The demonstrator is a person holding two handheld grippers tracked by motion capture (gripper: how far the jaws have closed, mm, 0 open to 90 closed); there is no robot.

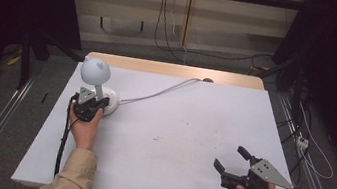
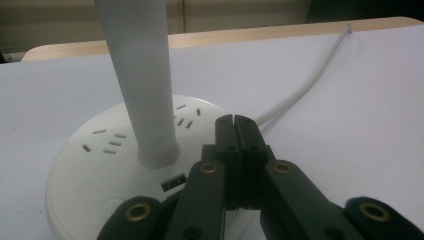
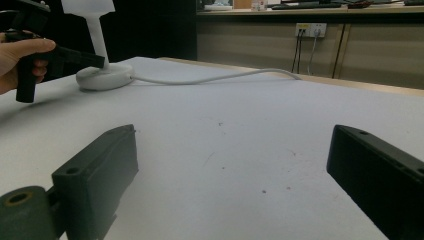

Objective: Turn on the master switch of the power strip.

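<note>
The white worktop (image 1: pixel 189 143) carried one desk lamp (image 1: pixel 97 84), which stood near its far left corner with its stem upright, the long axis running straight up from a round base (image 2: pixel 100 165) to a domed head. One white cord (image 1: pixel 156 93) trailed from the base toward the far edge. The left claw (image 2: pixel 234 131) sat over the near rim of that base, just beside the stem, its two jaws clenched flat against each other with nothing between them, tips pointed at the base top where a small dark button or port (image 2: pixel 172 183) lay close under them; whether the tips touched the base could not be told. The right claw (image 1: pixel 231 160) rested well apart at the near right of the worktop, jaws spread wide and empty, so the left hand (image 1: pixel 83 130) was by far the nearer to the lamp
</note>
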